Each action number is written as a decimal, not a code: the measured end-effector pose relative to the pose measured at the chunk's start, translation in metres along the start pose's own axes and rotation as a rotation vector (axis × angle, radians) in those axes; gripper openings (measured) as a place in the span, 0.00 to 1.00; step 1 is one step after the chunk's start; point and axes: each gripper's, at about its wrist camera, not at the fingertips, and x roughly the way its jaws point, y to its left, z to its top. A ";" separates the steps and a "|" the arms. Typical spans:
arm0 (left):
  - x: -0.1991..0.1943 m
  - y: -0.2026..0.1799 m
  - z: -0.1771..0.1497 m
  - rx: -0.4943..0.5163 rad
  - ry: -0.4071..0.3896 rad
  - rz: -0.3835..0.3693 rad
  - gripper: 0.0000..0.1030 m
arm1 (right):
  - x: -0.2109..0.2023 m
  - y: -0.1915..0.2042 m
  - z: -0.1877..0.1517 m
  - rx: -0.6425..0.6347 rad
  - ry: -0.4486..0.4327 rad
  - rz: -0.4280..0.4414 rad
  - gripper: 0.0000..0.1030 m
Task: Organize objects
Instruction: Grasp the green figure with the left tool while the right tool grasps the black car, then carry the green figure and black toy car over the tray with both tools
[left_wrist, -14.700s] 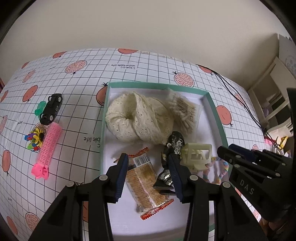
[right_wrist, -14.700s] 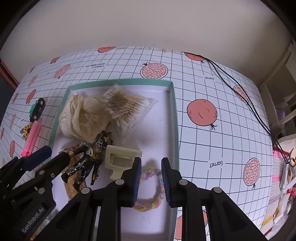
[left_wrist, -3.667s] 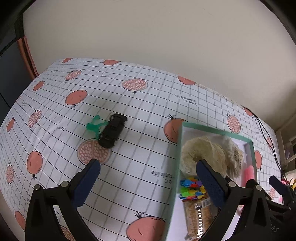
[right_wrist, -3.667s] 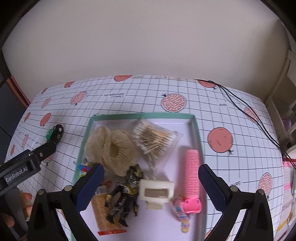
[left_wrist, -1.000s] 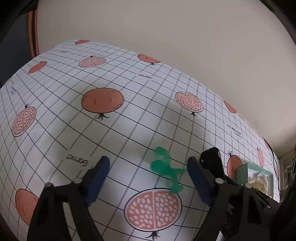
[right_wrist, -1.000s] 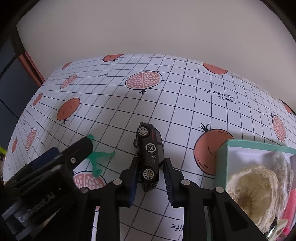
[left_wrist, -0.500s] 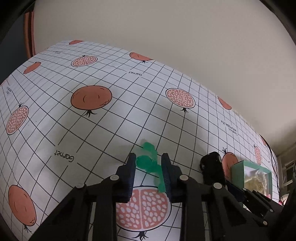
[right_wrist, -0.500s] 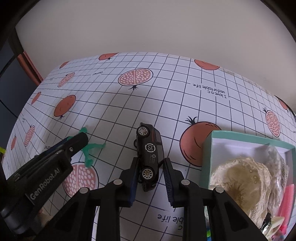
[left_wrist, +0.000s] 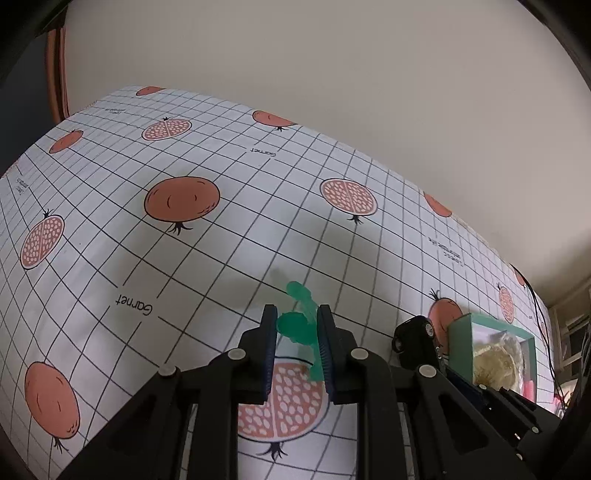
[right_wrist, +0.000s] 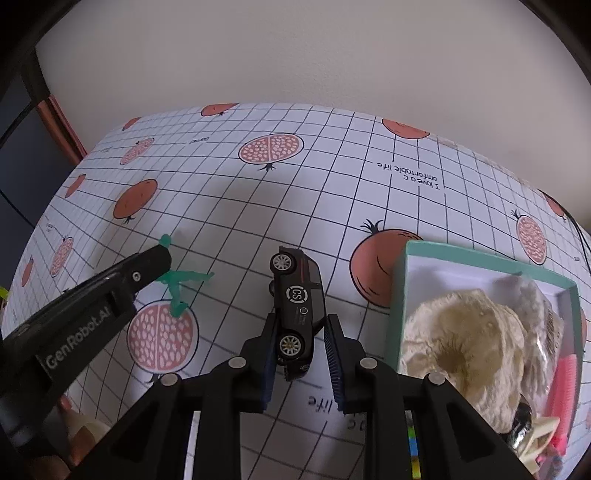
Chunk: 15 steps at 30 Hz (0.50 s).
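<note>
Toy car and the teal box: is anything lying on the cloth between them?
Nothing. In the right wrist view only bare pomegranate-print tablecloth separates the black toy car from the teal box.

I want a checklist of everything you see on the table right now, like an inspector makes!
Surface: tablecloth with grid lines and pomegranate prints.
Job's things: green toy figure between the left fingers; black toy car between the right fingers; teal box holding cream lace fabric and a pink roller.
Clutter: nothing seen.
Grippers: left gripper shut on the figure; right gripper closed around the car's rear.
Cables: black cable at the far right edge.
Surroundings: plain beige wall.
</note>
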 end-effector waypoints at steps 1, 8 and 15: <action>-0.002 -0.001 -0.001 0.003 0.001 0.002 0.22 | -0.003 0.000 -0.001 0.000 -0.002 0.000 0.25; -0.020 -0.007 -0.009 0.019 0.004 0.011 0.22 | -0.029 -0.005 -0.012 -0.002 -0.018 -0.018 0.25; -0.046 -0.008 -0.018 0.019 0.007 0.017 0.22 | -0.058 -0.005 -0.025 -0.005 -0.032 -0.024 0.25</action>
